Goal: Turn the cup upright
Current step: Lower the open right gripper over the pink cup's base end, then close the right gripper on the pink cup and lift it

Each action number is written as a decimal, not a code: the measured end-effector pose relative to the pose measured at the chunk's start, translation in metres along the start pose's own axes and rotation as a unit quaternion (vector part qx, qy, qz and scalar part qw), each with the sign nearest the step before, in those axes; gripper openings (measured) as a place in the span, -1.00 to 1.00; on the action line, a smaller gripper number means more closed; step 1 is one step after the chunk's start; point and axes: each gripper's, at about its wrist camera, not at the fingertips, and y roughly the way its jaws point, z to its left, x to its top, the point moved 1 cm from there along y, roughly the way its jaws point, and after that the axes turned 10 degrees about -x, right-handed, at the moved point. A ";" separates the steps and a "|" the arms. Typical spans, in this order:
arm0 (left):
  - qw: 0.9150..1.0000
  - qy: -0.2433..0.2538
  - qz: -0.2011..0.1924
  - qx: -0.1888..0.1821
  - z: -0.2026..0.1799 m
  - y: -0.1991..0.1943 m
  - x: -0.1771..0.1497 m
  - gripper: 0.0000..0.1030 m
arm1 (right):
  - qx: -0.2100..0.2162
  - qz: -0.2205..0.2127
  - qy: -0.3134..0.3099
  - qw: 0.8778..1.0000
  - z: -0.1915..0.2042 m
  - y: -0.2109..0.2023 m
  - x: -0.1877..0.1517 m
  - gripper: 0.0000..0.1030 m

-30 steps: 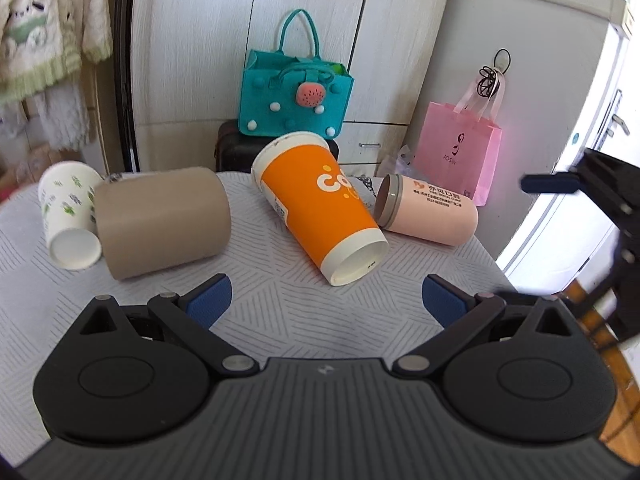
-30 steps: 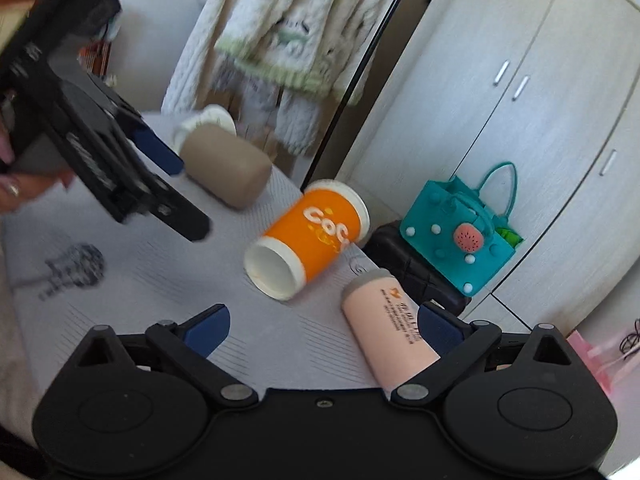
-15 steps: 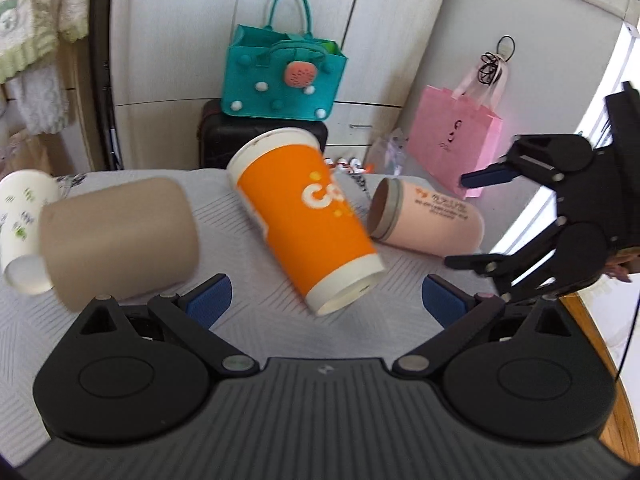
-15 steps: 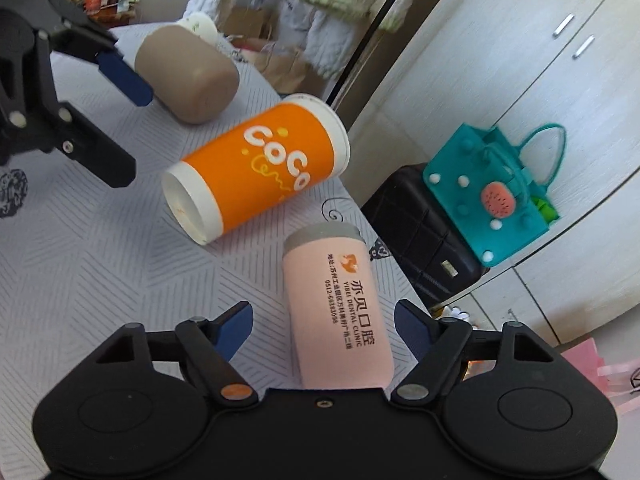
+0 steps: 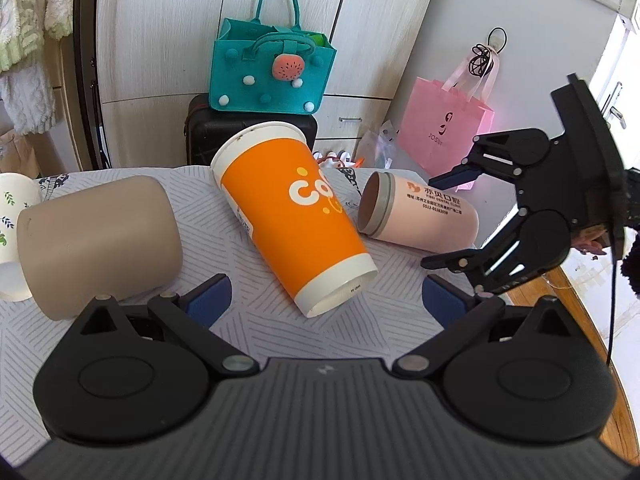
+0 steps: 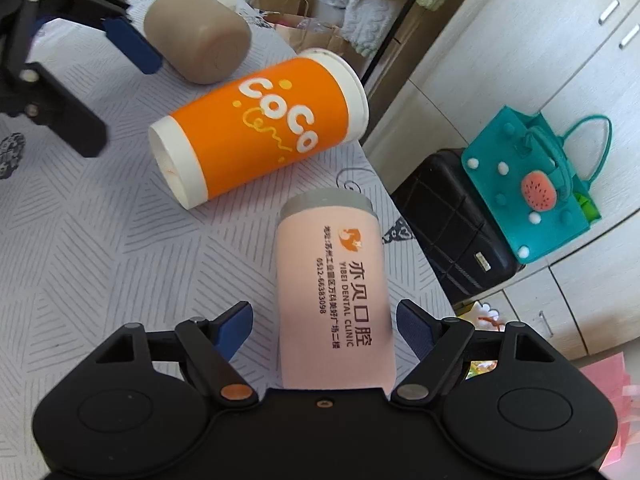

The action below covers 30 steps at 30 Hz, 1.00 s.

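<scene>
Your pink cup [image 6: 334, 296] lies on its side on the table [image 6: 100, 264], grey-rimmed mouth pointing away from you toward the orange cup [image 6: 260, 132], printed lettering facing up. Your right tongs [image 6: 324, 326] are spread wide, one blue pad on either side of the cup's closed end, neither pad touching it. That closed end is hidden under the tongs' body. Your left tongs [image 5: 324, 300] are also wide apart and hold nothing, with the orange cup's base just ahead of them.

Black hand-held gripper [image 6: 324, 328]; blue pads [image 6: 234, 330]; silver, copper pivot screws.
</scene>
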 end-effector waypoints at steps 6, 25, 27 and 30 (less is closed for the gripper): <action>1.000 0.009 -0.001 0.009 -0.003 -0.001 -0.003 1.00 | -0.012 0.008 0.038 0.999 0.002 0.005 -0.001 0.35; 1.000 0.002 -0.005 0.008 -0.007 -0.046 -0.036 1.00 | -0.063 -0.029 0.208 0.976 0.048 -0.061 -0.016 0.30; 0.999 0.015 -0.015 0.028 -0.009 -0.050 -0.043 1.00 | -0.094 -0.042 0.212 0.972 0.064 -0.069 -0.019 0.30; 0.999 0.019 -0.019 0.032 -0.010 -0.055 -0.052 1.00 | -0.117 -0.069 0.237 0.962 0.086 -0.080 -0.025 0.30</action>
